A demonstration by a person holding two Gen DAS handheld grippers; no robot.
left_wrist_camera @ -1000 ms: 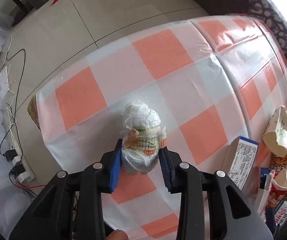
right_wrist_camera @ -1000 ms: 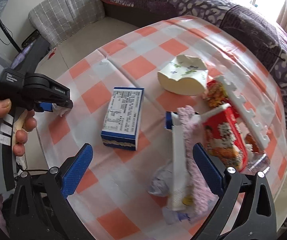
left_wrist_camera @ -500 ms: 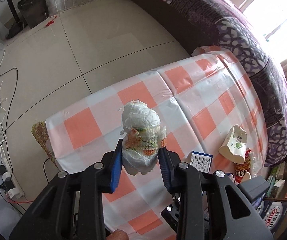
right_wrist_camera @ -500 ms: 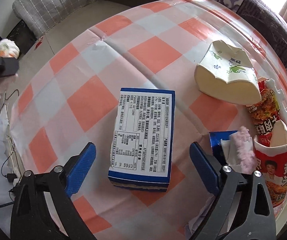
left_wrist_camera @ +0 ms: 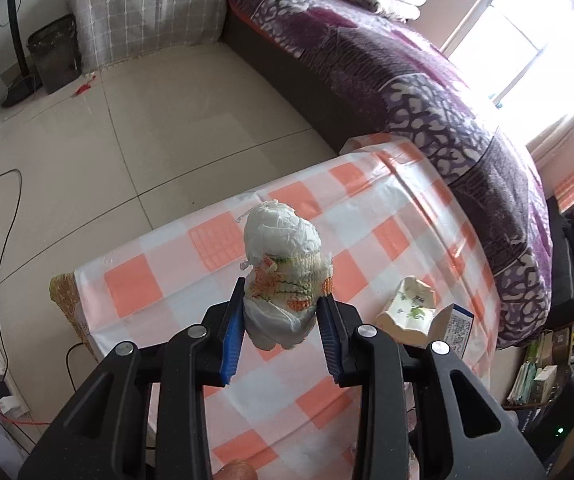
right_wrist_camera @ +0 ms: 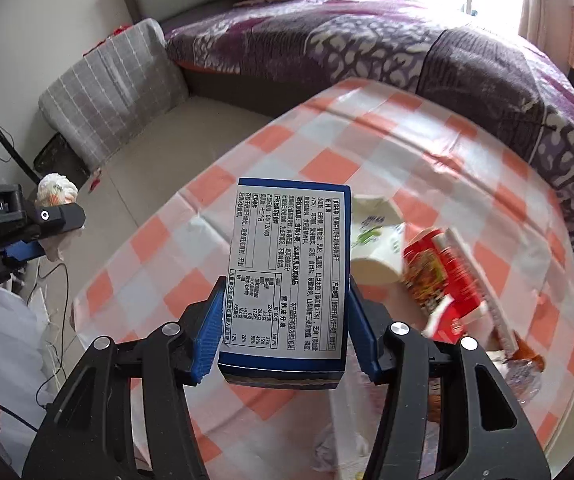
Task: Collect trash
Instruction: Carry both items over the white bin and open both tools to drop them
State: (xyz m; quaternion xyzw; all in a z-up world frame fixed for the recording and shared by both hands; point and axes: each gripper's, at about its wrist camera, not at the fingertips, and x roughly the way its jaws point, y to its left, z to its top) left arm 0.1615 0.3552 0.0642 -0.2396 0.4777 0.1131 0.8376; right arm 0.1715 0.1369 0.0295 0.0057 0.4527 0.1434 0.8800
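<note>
Between the closing right tool's [right_wrist_camera: 285,332] pads sits the blue box [right_wrist_camera: 287,276].

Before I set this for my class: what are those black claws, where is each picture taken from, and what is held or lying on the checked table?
No robot here: a person holds a hand-held claw in each hand, each with a camera looking along its fingers. The left view shows the left claw shut on a balled-up white wad, lifted above the checked table. The right view shows the right claw with a blue box between its closing pads. On the table lie a crushed paper cup and red snack wrappers.
</note>
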